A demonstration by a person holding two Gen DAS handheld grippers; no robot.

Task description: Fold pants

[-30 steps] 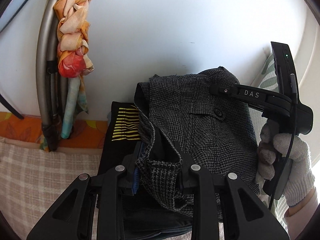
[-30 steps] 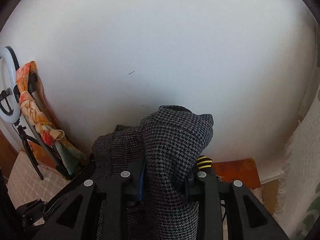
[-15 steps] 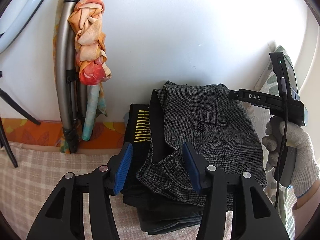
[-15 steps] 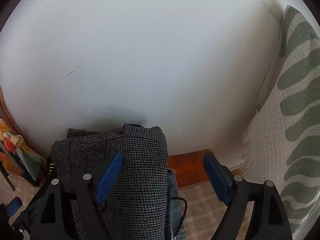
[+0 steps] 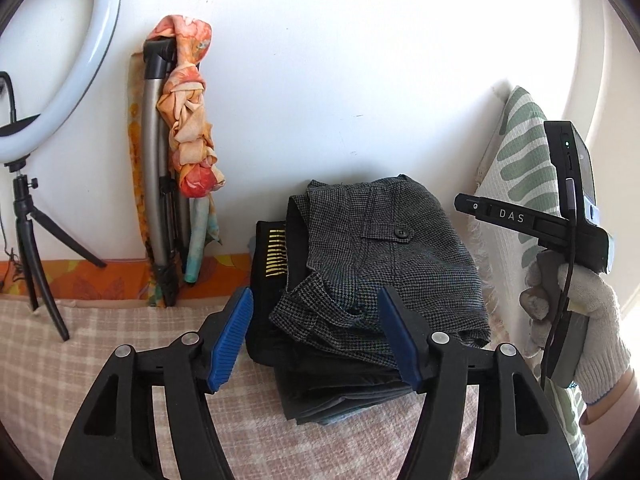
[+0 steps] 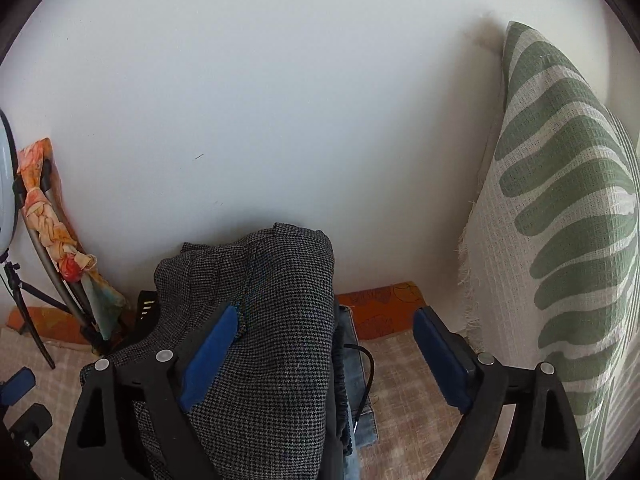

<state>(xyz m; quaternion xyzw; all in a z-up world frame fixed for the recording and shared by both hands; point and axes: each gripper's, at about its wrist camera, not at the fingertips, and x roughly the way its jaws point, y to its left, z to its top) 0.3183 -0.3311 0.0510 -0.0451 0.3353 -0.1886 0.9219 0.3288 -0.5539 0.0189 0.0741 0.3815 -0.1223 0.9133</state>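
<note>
Left wrist, pants beyond parted jaws

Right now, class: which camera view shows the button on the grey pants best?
The left wrist view: the grey pants lie folded atop the stack, button facing the camera. The right wrist view shows only their houndstooth fabric close up; no button is visible.

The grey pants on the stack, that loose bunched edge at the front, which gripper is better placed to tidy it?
Probably the left gripper: it is open, with the bunched front edge of the grey pants between its fingers. The right gripper sits at the stack's right side, partly over bare bedding.
</note>
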